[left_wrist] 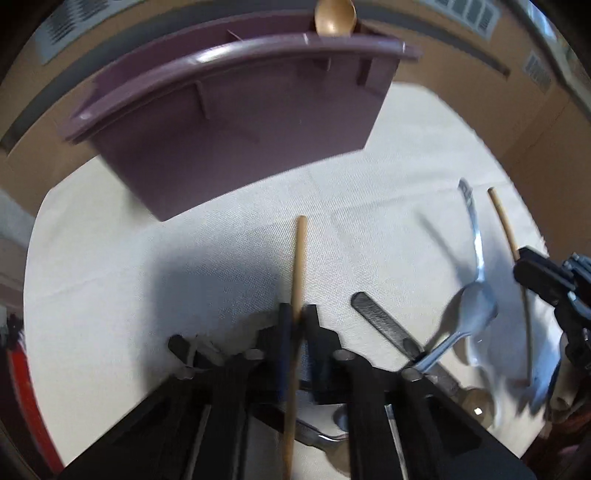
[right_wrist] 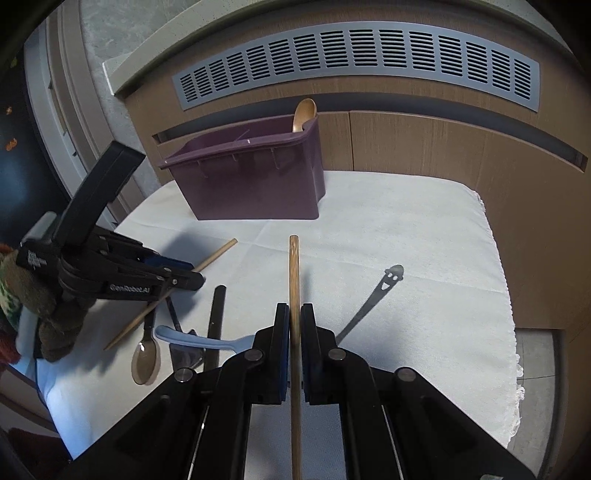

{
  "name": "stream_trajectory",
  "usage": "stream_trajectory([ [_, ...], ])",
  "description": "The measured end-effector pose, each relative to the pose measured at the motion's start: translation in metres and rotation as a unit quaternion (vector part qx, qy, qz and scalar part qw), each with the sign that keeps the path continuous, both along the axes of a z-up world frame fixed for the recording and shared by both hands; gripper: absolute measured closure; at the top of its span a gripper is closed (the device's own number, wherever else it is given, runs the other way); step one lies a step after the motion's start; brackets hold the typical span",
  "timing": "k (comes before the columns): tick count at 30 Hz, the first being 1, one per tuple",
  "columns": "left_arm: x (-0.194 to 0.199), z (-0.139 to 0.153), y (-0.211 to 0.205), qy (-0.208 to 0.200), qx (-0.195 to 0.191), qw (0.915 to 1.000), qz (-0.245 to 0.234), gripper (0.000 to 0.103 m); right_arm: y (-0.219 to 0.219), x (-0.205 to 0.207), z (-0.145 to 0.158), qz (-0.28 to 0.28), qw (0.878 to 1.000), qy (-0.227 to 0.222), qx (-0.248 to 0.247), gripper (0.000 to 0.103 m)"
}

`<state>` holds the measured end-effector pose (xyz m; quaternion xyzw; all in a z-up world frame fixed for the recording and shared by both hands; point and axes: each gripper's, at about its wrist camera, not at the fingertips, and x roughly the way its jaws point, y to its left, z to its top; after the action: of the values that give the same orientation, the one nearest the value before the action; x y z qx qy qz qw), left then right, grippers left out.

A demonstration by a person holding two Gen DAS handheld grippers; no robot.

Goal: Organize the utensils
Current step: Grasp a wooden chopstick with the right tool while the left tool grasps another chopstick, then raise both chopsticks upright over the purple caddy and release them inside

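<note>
In the left wrist view my left gripper (left_wrist: 297,319) is shut on a wooden chopstick (left_wrist: 298,266) that sticks out forward over the white cloth (left_wrist: 129,258). Just beyond it stands the purple utensil caddy (left_wrist: 236,122) with a wooden spoon (left_wrist: 334,18) in its far corner. At the right edge of that view my right gripper (left_wrist: 522,266) pinches a second chopstick (left_wrist: 502,221). The right wrist view shows the right gripper (right_wrist: 294,317) shut on that chopstick (right_wrist: 294,273), aimed toward the caddy (right_wrist: 258,184), with the left gripper (right_wrist: 195,279) low at the left.
Loose utensils lie on the cloth (right_wrist: 406,221): a metal spoon with a smiley handle (right_wrist: 384,286), a brownish clear spoon (right_wrist: 146,360), a pale blue plastic spoon (right_wrist: 195,339) and a black handle (right_wrist: 216,317). Wood panels and a vent grille (right_wrist: 354,62) stand behind.
</note>
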<state>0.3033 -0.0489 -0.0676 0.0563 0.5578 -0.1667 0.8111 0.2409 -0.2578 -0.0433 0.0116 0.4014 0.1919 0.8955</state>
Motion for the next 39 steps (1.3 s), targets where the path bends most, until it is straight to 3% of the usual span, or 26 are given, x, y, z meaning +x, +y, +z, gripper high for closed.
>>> stream_trajectory([
  [2,-0.017,0.013,0.009,-0.037,-0.046,0.9978,0.03,0.097,-0.001,-0.003,0.005,0.003,1.0,-0.005,0.01,0.097],
  [5,-0.049,0.037,0.028,-0.1,-0.123,0.9839,0.082,0.097,-0.003,-0.006,0.012,0.009,0.999,-0.009,0.031,0.097],
  [7,-0.064,0.047,0.038,-0.12,-0.155,0.9747,0.107,0.097,-0.001,-0.007,0.018,0.01,0.999,-0.012,0.036,0.097],
  [13,-0.092,0.084,0.07,-0.177,-0.18,0.9593,0.126,0.097,0.01,-0.013,0.035,0.016,0.998,-0.036,0.046,0.097],
  [19,-0.105,0.096,0.082,-0.203,-0.204,0.9478,0.138,0.097,0.016,-0.015,0.047,0.014,0.997,-0.054,0.061,0.097],
  [22,-0.106,0.12,0.081,-0.244,-0.212,0.9364,0.137,0.097,0.015,-0.014,0.064,0.009,0.994,-0.078,0.078,0.097],
  [26,-0.096,0.184,0.074,-0.345,-0.21,0.9059,0.128,0.097,0.019,-0.008,0.126,0.01,0.984,-0.16,0.083,0.097],
  [30,-0.078,0.249,0.07,-0.455,-0.182,0.8625,0.126,0.097,0.024,-0.002,0.207,0.004,0.958,-0.278,0.077,0.097],
  [33,-0.057,0.268,0.077,-0.495,-0.193,0.8348,0.144,0.097,0.032,0.012,0.238,-0.003,0.943,-0.326,0.067,0.097],
  [35,-0.042,0.269,0.08,-0.513,-0.196,0.8217,0.154,0.097,0.037,0.025,0.243,-0.003,0.941,-0.331,0.067,0.097],
  [39,-0.012,0.253,0.085,-0.522,-0.195,0.8133,0.169,0.097,0.047,0.057,0.233,-0.006,0.944,-0.324,0.06,0.097],
])
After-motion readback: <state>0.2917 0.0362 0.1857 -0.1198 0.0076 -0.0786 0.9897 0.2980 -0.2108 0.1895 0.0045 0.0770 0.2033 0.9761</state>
